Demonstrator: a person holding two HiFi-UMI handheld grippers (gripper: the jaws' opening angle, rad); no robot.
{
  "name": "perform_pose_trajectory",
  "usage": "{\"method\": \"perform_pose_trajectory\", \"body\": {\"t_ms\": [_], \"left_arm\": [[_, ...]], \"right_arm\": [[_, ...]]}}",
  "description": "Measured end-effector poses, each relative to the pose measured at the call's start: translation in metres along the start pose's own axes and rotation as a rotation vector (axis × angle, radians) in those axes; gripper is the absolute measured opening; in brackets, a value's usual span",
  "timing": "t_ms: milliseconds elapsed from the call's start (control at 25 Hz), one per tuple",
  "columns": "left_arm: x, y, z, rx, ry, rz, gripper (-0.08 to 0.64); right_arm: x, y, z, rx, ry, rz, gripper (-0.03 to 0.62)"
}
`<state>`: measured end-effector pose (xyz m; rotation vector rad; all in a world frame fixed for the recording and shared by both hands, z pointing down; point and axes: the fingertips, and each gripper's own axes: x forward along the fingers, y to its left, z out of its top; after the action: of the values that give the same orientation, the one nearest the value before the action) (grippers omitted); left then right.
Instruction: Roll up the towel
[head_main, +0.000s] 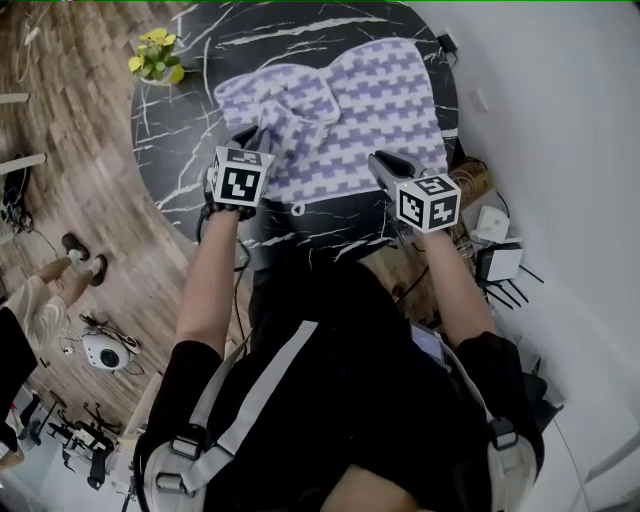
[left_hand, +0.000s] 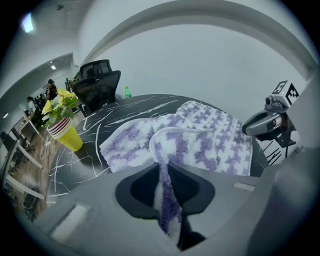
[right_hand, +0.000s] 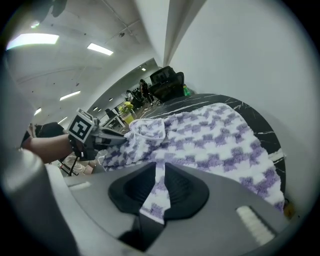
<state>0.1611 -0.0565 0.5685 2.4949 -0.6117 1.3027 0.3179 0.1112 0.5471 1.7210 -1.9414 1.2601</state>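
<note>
one purple and white towel (head_main: 350, 110) lies on the round black tabletop (head_main: 185, 150), bunched up at its near left. two tongs pinch its near edge: the left tongs (head_main: 258, 137) grip the left corner, the right tongs (head_main: 381, 161) grip the right corner. one yellow cup of flowers (head_main: 157, 57) stands well apart.
</note>
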Motion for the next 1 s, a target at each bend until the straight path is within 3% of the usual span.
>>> {"method": "perform_pose_trajectory", "body": {"t_ms": [240,400,640,800,1000], "left_arm": [[-0.049,-0.023,-0.016,-0.057,-0.095,-0.037,0.058],[-0.073,-0.034,-0.046,-0.046,-0.102,-0.016,0.058],[-0.096,-0.038,-0.079,-0.129,-0.129,0.013,0.058],[-0.107,-0.045,-0.088,-0.162,-0.15,0.013,0.058],[-0.11,-0.046,-0.094,-0.19,-0.167,-0.002,0.058]], "right_arm": [[0.005,0.011,0.016,-0.013,-0.029,0.026,0.063],[0.016,0.023,0.025,-0.05,-0.028,0.046,0.063],[0.046,0.04,0.04,-0.087,-0.028,0.047,0.078],[0.077,0.043,0.05,-0.057,-0.01,0.047,0.138],[0.114,0.045,0.061,0.016,0.024,0.044,0.16]]}}
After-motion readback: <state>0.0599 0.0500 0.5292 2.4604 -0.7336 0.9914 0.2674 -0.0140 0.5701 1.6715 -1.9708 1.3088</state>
